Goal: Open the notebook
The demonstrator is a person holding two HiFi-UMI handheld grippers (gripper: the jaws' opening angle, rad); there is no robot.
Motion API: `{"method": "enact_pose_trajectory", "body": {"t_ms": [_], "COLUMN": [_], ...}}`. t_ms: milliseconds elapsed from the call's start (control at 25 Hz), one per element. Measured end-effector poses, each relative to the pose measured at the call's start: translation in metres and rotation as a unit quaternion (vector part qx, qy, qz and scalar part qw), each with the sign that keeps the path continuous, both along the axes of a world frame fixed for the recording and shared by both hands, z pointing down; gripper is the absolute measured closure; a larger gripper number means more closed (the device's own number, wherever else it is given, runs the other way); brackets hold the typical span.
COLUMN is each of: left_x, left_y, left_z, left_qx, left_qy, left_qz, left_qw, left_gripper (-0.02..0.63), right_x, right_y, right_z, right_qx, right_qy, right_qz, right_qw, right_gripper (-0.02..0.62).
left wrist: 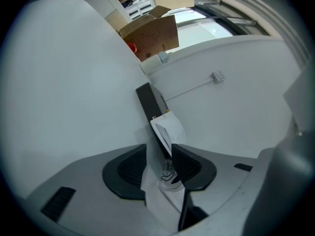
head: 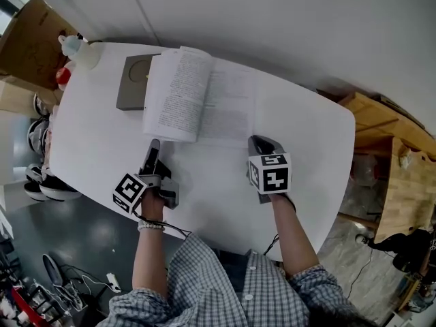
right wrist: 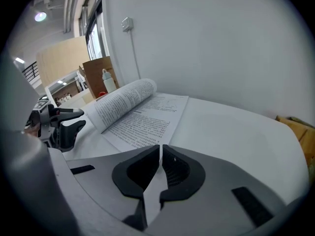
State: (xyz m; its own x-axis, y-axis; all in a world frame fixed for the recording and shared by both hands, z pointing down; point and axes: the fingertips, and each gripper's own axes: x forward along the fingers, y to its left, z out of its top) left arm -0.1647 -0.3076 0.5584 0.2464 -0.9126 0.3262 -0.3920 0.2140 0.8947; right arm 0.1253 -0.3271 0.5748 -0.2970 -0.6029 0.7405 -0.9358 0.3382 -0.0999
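Observation:
The notebook [head: 204, 104] lies open at the back of the white table [head: 306, 148], its printed pages showing. A thick bunch of left pages [head: 176, 94] arches up over the dark cover [head: 131, 80]; the right page [right wrist: 147, 119] lies flat. My left gripper [head: 154, 148] sits at the near edge of the raised pages. Its jaws [left wrist: 158, 152] stand apart, a page edge [left wrist: 167, 129] loose between them. My right gripper [head: 256, 142] is shut by the flat page's near right corner, with nothing visible between its fingers [right wrist: 161, 149].
A white bottle [head: 82, 52] stands at the table's back left corner, beside cardboard boxes [left wrist: 152, 36]. Wooden furniture [head: 402, 176] stands off the table's right end. A white wall runs behind the table.

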Motion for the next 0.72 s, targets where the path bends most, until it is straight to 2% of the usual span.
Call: {"method": "enact_pose_trajectory", "body": {"t_ms": [280,400,440,560,720], "left_x": [-0.008,-0.003,-0.001,0.008,0.021], "left_y": [0.01,0.012,0.013,0.016,0.023], "left_z": [-0.019,-0.035,-0.041,-0.061,-0.091], "left_qx": [0.017,0.035,0.042,0.07,0.117], "left_qy": [-0.047,-0.08,-0.092,-0.123,-0.18], "left_qz": [0.029,0.057,0.069,0.107,0.168], "left_qw": [0.9983,0.9945,0.9924,0.9841,0.9621], "left_gripper": [0.466,0.53,0.57,0.592,0.597], "right_x": [0.006,0.002,0.0,-0.004,-0.012], "right_y": [-0.001,0.003,0.005,0.014,0.028], "right_z": [-0.019,-0.032,-0.038,-0.055,-0.077], "right_qx": [0.043,0.064,0.073,0.097,0.125], "right_qy": [-0.008,-0.016,-0.02,-0.032,-0.039], "right_qz": [0.022,0.019,0.018,0.018,0.017], "right_qw": [0.999,0.998,0.997,0.995,0.991], "right_gripper": [0.563,0.563,0.563,0.563,0.563]}}
